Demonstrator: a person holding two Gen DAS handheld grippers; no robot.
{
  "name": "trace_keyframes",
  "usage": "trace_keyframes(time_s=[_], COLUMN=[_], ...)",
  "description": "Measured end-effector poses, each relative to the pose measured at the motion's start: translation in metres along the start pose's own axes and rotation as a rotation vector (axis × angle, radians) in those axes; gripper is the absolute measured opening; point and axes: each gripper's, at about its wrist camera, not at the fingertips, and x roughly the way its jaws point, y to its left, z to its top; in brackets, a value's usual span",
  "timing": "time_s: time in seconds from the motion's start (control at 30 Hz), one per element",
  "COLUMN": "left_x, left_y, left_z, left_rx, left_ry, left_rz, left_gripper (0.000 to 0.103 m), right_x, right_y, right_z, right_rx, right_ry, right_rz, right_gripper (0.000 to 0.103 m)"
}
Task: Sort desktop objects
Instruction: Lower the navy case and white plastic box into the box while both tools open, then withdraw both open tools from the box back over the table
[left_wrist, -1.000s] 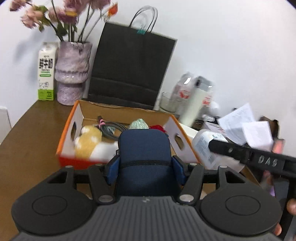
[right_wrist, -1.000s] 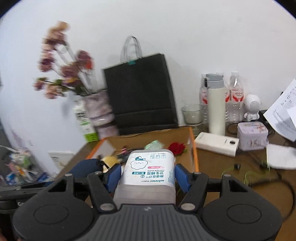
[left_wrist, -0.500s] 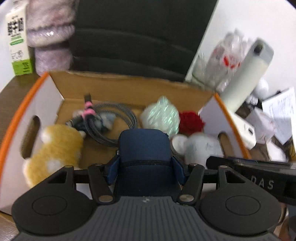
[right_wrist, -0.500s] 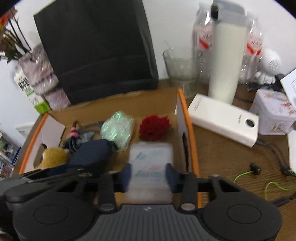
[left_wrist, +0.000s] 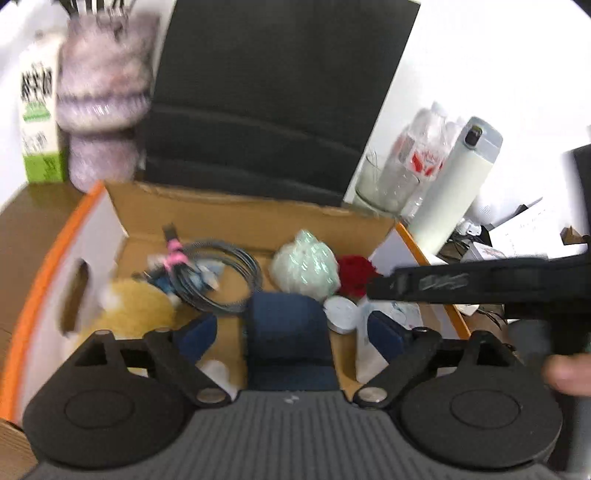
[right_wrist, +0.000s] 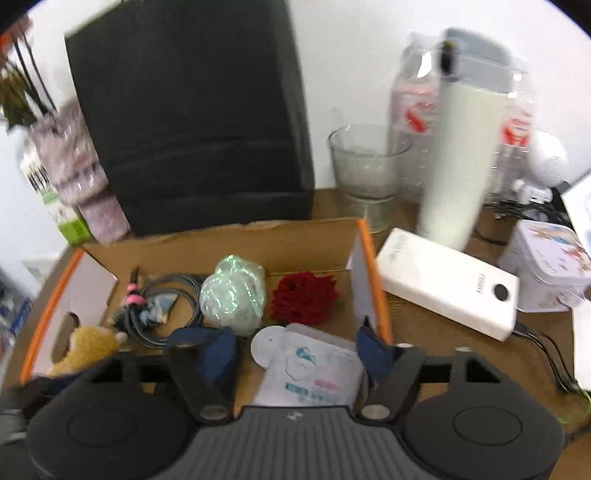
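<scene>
An orange-edged cardboard box holds a yellow plush toy, a coiled cable, a green ball and a red flower. My left gripper is open over the box; a dark blue case lies between its spread fingers, free of them. My right gripper is open over the box's right end. The cotton swab box lies on the box floor between its fingers, beside a white round lid. The box, ball and flower show there too.
A black paper bag stands behind the box. A vase and milk carton are at the back left. A glass, white bottle, power bank and tin stand right of the box.
Both grippers moved forward and down over the box and opened. The blue case and the cotton swab box left their fingers and now lie in the box.
</scene>
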Motion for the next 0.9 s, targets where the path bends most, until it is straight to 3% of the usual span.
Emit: trace_keyframes(time_s=[0.1, 0.17, 0.23, 0.4, 0.53, 0.6, 0.67, 0.8, 0.9], left_x=[-0.004, -0.004, -0.002, 0.001, -0.011, -0.023, -0.034, -0.066, -0.107], left_y=[0.001, 0.002, 0.004, 0.005, -0.001, -0.001, -0.002, -0.007, -0.01], left_z=[0.004, 0.002, -0.001, -0.005, -0.009, -0.011, -0.015, -0.033, -0.063], left_rx=[0.043, 0.067, 0.07, 0.015, 0.007, 0.02, 0.043, 0.107, 0.158], left_ry=[0.009, 0.02, 0.027, 0.056, 0.061, 0.051, 0.039, -0.005, -0.113], left_rz=[0.053, 0.085, 0.1, 0.096, 0.113, 0.127, 0.156, 0.212, 0.225], left_gripper=[0.092, 0.092, 0.092, 0.092, 0.092, 0.093, 0.098, 0.1, 0.103], right_x=[0.01, 0.006, -0.001, -0.013, -0.024, -0.04, -0.057, -0.099, -0.134], right_y=[0.002, 0.003, 0.006, 0.022, 0.011, 0.007, 0.005, 0.009, 0.012], right_z=[0.0, -0.002, -0.008, -0.024, -0.023, -0.028, -0.036, -0.074, -0.117], right_rx=[-0.006, -0.012, -0.046, -0.199, -0.105, -0.078, -0.06, -0.079, -0.096], right_ry=[-0.002, 0.013, 0.037, 0.059, 0.059, 0.016, -0.035, -0.16, -0.268], right_rz=[-0.007, 0.004, 0.044, 0.006, 0.068, 0.078, 0.087, 0.081, 0.052], right_gripper=[0.043, 0.027, 0.022, 0.027, 0.029, 0.035, 0.053, 0.062, 0.087])
